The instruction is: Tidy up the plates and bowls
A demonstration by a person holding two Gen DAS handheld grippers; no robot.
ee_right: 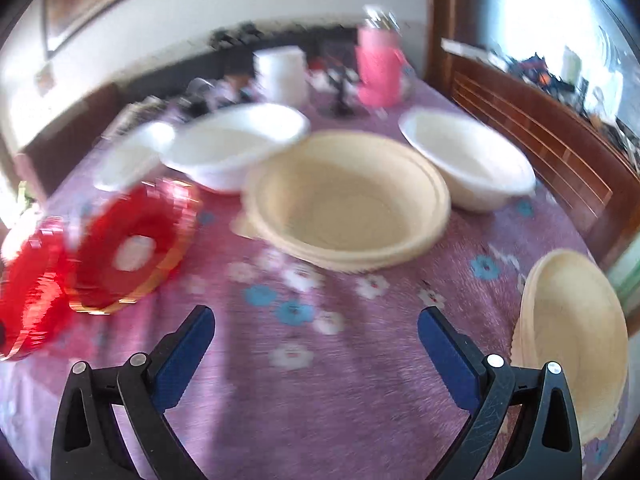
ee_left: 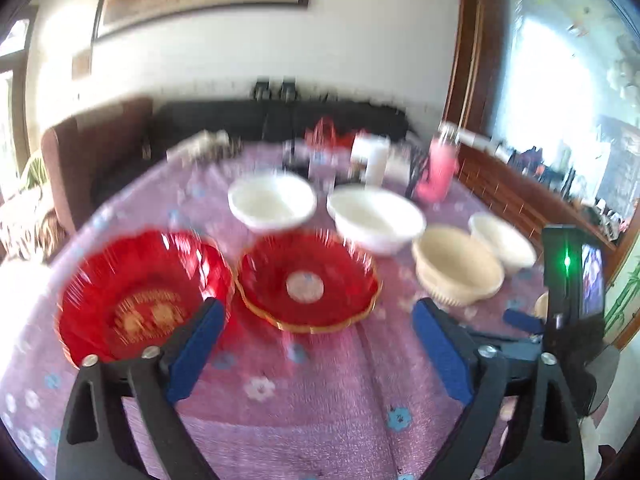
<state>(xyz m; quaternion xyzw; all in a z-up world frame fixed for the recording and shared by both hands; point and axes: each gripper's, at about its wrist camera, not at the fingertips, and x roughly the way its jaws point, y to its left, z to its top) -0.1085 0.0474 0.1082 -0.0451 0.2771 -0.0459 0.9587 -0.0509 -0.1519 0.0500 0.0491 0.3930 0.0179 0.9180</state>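
Dishes on a table covered by a purple flowered cloth (ee_right: 320, 400). Left wrist view: two red plates, a scalloped one (ee_left: 140, 300) nearest the left gripper (ee_left: 316, 320) and a gold-rimmed one (ee_left: 307, 282) just beside it; behind, two white bowls (ee_left: 272, 200) (ee_left: 376, 216), a beige bowl (ee_left: 458, 268) and a third white bowl (ee_left: 502, 242). Only the right wrist view shows a second beige bowl (ee_right: 576, 344) in full, near the table's right edge beside the right gripper (ee_right: 316, 328). Count: two red, three white, two beige. Both grippers are spread wide, holding nothing. A pink jug (ee_right: 378, 68) stands at the far end. Motion blur; no legible writing.
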